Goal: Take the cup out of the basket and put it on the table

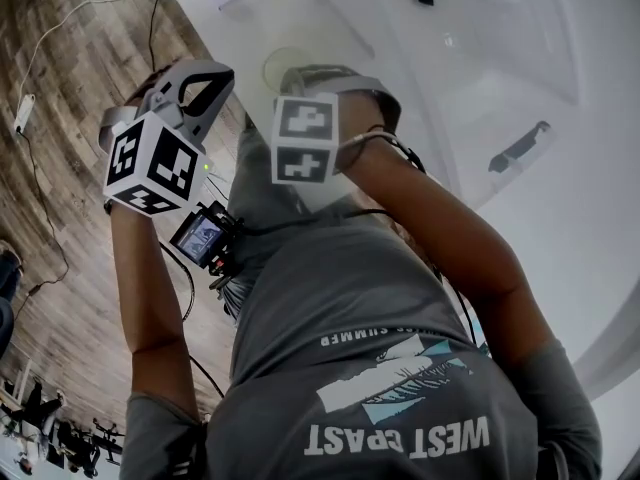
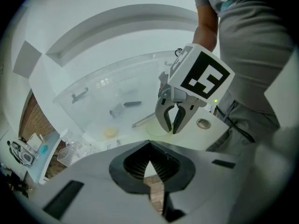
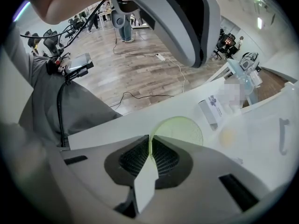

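A clear, faintly green cup (image 3: 183, 129) hangs over the edge of the white table (image 3: 140, 113). My right gripper (image 3: 150, 146) points down and is shut on the cup's rim, with the thin wall pinched between the ribbed pads. In the left gripper view the right gripper (image 2: 174, 124) is seen under its marker cube with the cup (image 2: 156, 128) at its tips. My left gripper (image 2: 149, 164) is shut with nothing between its jaws, and it is held beside the right one, off the table's edge. The head view shows my left gripper (image 1: 212, 76) next to my right gripper (image 1: 292, 76). No basket is recognisable.
A card stand (image 3: 211, 110), a yellowish lump (image 2: 110, 132) and small dark tools (image 2: 132, 104) lie on the table under a translucent cover (image 2: 93, 85). Clear plastic containers (image 2: 70, 150) stand past the table's end. Cables (image 3: 140, 95) run over the wooden floor (image 1: 70, 118) below.
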`<action>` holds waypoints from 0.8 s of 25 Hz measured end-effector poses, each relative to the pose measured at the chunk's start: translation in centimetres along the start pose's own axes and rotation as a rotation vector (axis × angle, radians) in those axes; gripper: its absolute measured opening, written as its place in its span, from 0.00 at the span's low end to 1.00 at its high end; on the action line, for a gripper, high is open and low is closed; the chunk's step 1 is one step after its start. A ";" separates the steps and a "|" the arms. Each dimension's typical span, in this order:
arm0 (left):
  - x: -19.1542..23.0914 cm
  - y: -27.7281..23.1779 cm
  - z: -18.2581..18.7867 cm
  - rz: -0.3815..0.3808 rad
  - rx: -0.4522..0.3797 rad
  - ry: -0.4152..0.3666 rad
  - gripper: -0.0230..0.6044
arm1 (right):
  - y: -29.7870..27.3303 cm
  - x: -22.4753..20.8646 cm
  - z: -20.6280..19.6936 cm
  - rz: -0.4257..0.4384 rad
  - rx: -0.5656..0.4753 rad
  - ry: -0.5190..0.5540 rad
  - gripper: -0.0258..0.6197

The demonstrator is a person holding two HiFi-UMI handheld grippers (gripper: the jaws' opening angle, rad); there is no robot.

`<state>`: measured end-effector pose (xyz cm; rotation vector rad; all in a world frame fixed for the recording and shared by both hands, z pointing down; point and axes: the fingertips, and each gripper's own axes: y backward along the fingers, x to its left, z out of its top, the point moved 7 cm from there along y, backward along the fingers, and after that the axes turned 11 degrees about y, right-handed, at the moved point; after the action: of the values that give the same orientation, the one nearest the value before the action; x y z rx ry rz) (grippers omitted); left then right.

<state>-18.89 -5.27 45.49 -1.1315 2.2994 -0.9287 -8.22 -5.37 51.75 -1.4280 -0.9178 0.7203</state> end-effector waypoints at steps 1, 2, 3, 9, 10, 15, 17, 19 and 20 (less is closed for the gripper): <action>0.0 0.0 0.0 -0.002 0.000 0.001 0.05 | -0.1 0.0 0.0 0.003 0.003 0.003 0.09; 0.0 -0.1 -0.1 -0.004 0.001 0.002 0.05 | -0.3 0.0 0.0 0.008 0.007 0.005 0.09; 0.0 -0.1 -0.1 -0.006 0.001 0.002 0.05 | -0.4 0.0 0.0 0.014 0.011 0.005 0.09; -0.2 -0.2 -0.8 -0.008 0.005 0.011 0.05 | -1.2 0.3 -0.2 0.030 0.029 0.016 0.09; -0.3 -0.3 -0.8 -0.009 0.006 0.013 0.05 | -1.2 0.4 -0.2 0.030 0.029 0.019 0.09; -0.7 -0.6 -1.0 -0.014 0.010 0.019 0.05 | -1.1 0.4 -0.4 0.021 0.023 0.028 0.10; -0.7 -0.6 -1.1 -0.015 0.011 0.020 0.05 | -1.0 0.5 -0.4 0.018 0.017 0.026 0.11; -0.8 -0.5 -1.1 -0.016 0.012 0.020 0.05 | -0.9 0.6 -0.3 0.019 0.009 0.021 0.15; -0.8 -0.4 -1.0 -0.016 0.011 0.019 0.05 | -0.7 0.6 -0.3 0.021 0.002 0.017 0.17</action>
<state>-18.83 -4.44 46.59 -1.1425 2.3006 -0.9609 -7.76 -4.98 52.51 -1.4416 -0.8900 0.7240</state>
